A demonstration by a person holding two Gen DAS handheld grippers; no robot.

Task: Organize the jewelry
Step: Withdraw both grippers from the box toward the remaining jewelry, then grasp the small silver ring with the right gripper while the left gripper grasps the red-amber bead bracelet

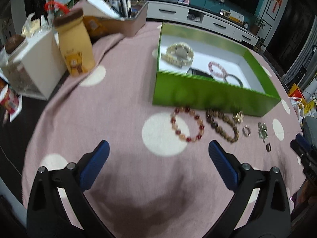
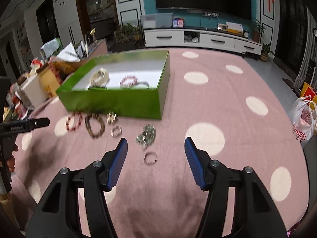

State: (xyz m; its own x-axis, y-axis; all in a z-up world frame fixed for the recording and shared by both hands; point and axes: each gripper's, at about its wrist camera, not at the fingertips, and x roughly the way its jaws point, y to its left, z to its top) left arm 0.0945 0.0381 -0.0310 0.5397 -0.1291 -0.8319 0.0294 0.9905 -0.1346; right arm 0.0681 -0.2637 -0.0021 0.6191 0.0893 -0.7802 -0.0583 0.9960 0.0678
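Observation:
A green box (image 1: 208, 94) (image 2: 118, 101) sits on the pink dotted cloth. It holds a gold watch (image 1: 179, 54), a pink bead bracelet (image 1: 217, 68) and a dark bangle (image 1: 233, 79). In front of it lie a red and amber bead bracelet (image 1: 187, 124), a brown bead bracelet (image 1: 222, 125), a gold piece (image 1: 238, 117), small rings (image 1: 246, 130) and a silver chain (image 2: 146, 134). A plain ring (image 2: 150, 158) lies between my right gripper's fingers. My left gripper (image 1: 158, 148) is open and empty, short of the red bracelet. My right gripper (image 2: 156, 144) is open and empty.
At the left stand a white box (image 1: 37, 67), a yellow bear pouch (image 1: 76, 45) and a cluttered cardboard box (image 1: 118, 21). The cloth's edge drops off at the left. A plastic bag (image 2: 303, 117) lies on the floor at the right.

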